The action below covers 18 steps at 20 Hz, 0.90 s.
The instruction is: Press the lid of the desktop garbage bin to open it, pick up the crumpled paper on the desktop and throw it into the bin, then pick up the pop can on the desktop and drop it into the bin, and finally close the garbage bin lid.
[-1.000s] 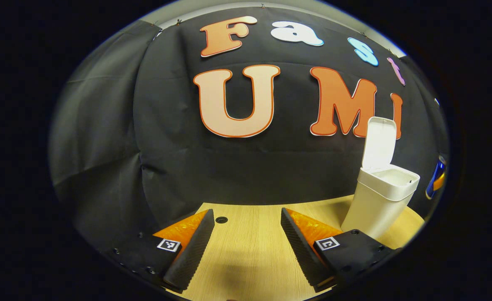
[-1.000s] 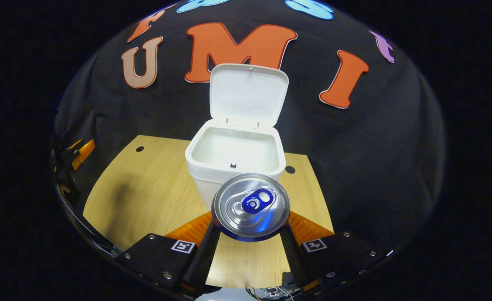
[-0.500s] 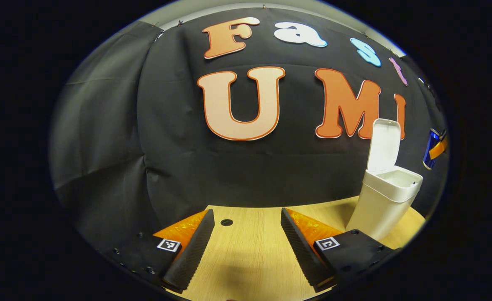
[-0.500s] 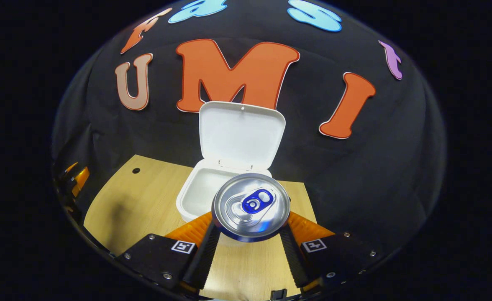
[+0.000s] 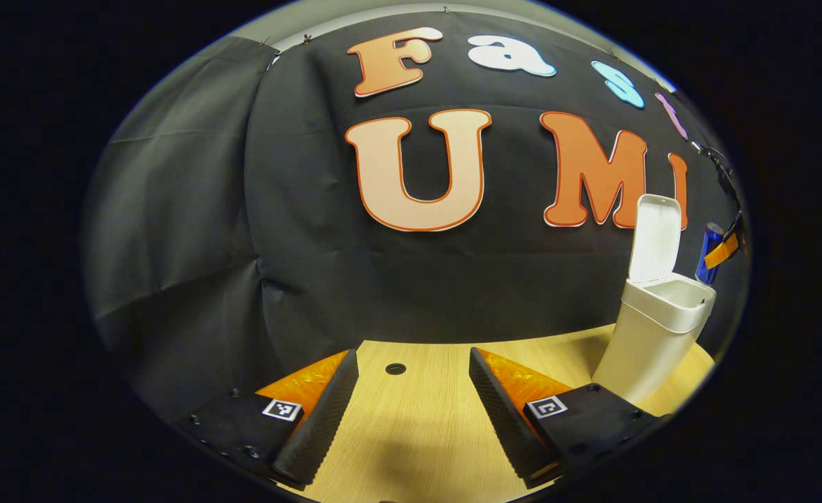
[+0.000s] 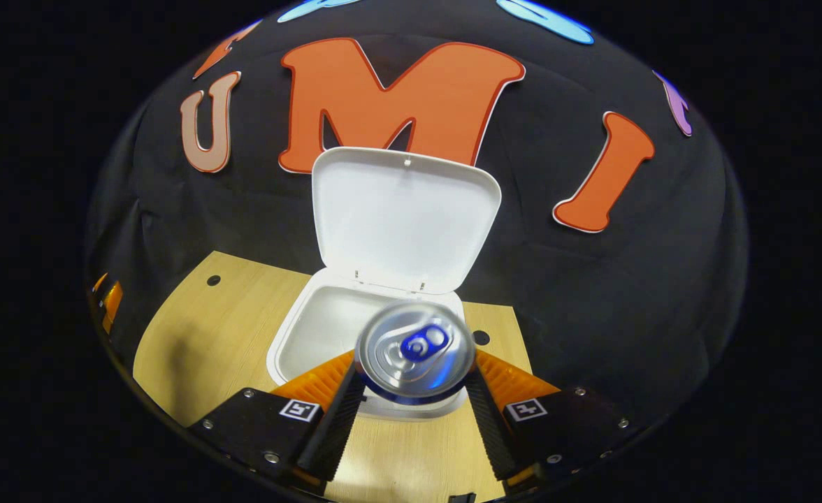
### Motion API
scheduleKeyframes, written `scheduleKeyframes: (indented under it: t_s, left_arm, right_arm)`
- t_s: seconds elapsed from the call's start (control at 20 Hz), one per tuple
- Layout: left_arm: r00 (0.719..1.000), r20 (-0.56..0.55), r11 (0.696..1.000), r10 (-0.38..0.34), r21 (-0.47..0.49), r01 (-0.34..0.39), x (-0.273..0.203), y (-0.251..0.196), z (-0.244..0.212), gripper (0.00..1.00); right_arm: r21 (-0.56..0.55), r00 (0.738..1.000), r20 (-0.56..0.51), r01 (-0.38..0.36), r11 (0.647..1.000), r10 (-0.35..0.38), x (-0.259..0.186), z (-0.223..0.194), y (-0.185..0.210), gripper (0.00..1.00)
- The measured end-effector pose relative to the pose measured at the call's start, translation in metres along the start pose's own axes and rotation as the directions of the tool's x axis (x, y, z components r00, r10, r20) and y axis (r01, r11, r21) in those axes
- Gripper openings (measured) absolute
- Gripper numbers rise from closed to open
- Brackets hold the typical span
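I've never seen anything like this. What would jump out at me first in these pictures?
Probably the shiny pop can, seen top-on in the right gripper view, pinched between the fingers of the right gripper directly above the white garbage bin. Next, the bin's lid, standing open against the black wall behind. In the left gripper view, the left gripper hangs open over the wooden table, holding nothing, with the bin off to its right.

Pop can [image 6: 414,353] above bin [image 6: 313,335] mouth, lid [image 6: 404,216] upright behind (wall beyond), bin on desktop [image 6: 201,335]
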<state>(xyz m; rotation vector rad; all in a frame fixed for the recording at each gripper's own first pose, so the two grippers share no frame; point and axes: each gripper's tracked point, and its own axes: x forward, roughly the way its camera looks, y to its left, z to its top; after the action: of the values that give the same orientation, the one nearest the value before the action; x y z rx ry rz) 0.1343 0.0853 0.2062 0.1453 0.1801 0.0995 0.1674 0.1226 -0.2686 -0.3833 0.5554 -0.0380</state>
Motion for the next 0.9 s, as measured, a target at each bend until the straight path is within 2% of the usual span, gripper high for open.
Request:
scheduleKeyframes:
  t_s: [0.05, 0.15, 0.3, 0.6, 0.9]
  left_arm:
    - [1.000, 0.000, 1.000, 0.004, -0.002, -0.004, 0.000, 0.001, -0.001, 0.98]
    - [1.000, -0.002, 1.000, 0.010, -0.003, -0.010, 0.000, 0.002, -0.001, 1.00]
    - [1.000, 0.002, 1.000, 0.012, -0.006, -0.012, 0.000, 0.003, 0.000, 1.00]
    - [1.000, 0.003, 1.000, 0.001, -0.022, -0.001, -0.001, 0.003, 0.001, 1.00]
    - [1.000, 0.009, 0.999, -0.003, -0.039, 0.004, -0.002, 0.003, 0.001, 1.00]
  right_arm:
    - [0.017, 1.000, 0.000, -0.004, 1.000, 0.004, 0.001, 0.000, 0.001, 0.84]
    - [0.037, 1.000, -0.003, -0.009, 0.999, 0.009, 0.003, 0.001, 0.001, 0.88]
    - [0.056, 1.000, 0.011, -0.015, 0.998, 0.014, 0.001, 0.006, 0.000, 0.98]
    - [0.028, 0.999, 0.040, 0.000, 1.000, -0.002, -0.009, 0.024, -0.005, 0.99]
    - [-0.007, 0.996, 0.089, -0.008, 1.000, 0.009, -0.030, 0.069, 0.000, 0.99]
